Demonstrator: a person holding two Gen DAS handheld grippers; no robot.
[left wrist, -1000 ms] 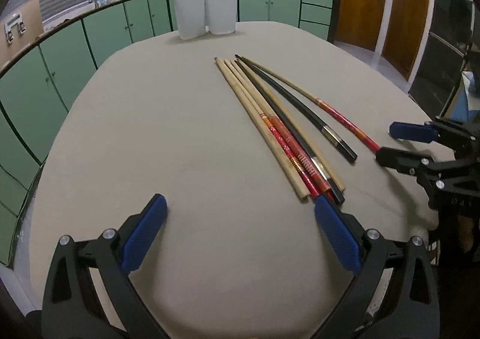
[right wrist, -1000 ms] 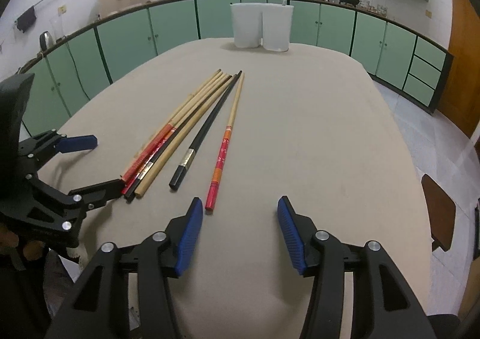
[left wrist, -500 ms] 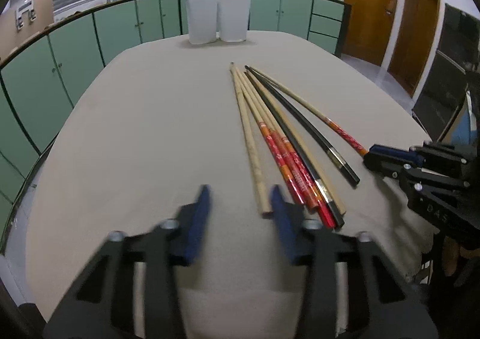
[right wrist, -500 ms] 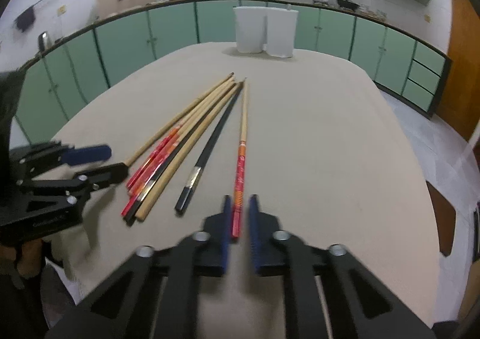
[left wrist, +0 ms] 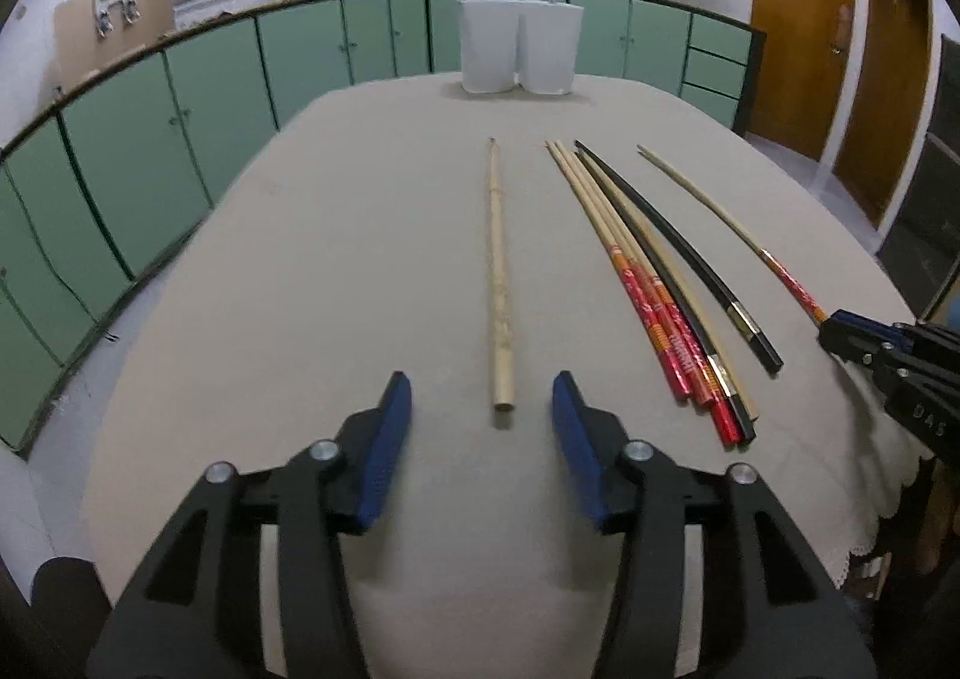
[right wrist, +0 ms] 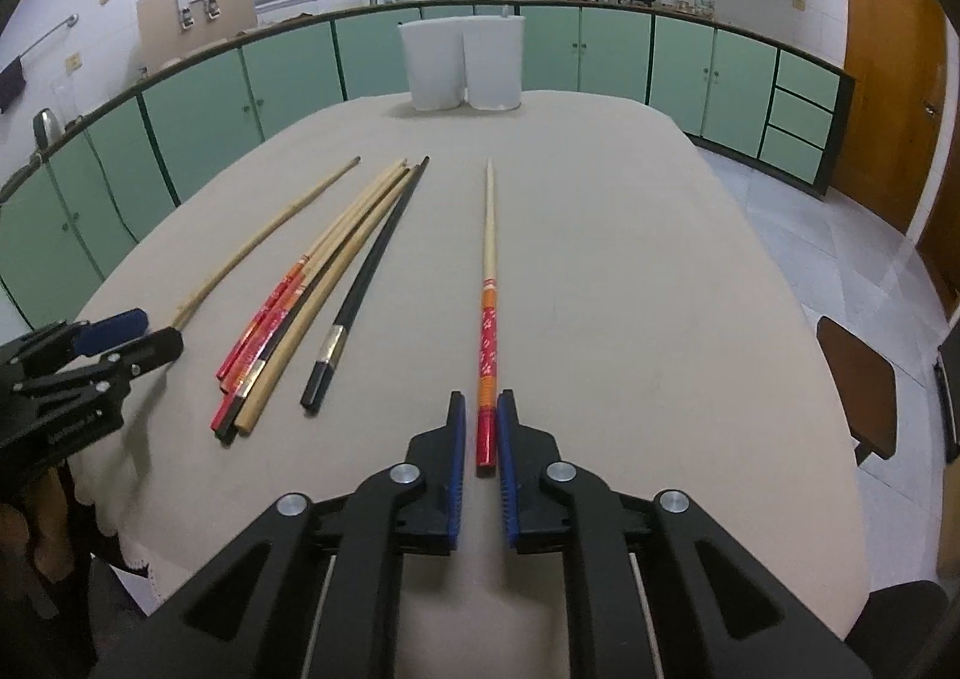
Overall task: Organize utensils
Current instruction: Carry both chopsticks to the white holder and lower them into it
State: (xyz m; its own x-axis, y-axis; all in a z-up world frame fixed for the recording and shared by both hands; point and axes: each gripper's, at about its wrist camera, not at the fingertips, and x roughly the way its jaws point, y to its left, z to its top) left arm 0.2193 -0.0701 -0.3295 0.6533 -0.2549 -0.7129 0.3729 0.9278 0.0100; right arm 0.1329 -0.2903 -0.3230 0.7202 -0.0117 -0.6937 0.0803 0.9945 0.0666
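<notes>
The left claw [left wrist: 483, 409] stands part open over the bench [left wrist: 312, 271], its blue pads on either side of the near end of a plain wooden chopstick [left wrist: 499, 283] without pressing on it; the jaws have just been opening a little after a sharp closing. That chopstick lies alone on the cloth, pointing away toward 2 white holders [left wrist: 519, 45] that stand touching each other at the far edge of the bench.

To its right lies a loose bundle of chopsticks [left wrist: 654, 295], pale with red ends plus a dark one, and just beside them a single black chopstick [left wrist: 678, 253].

The right claw [right wrist: 481, 427] is nearly clenched, its pads close on both sides of the red butt of a red-and-orange chopstick [right wrist: 489, 307]; whether they actually press on it cannot be told. Its jaws have also just eased open slightly. This chopstick lies apart from the bundle, pointing toward the holders.
</notes>
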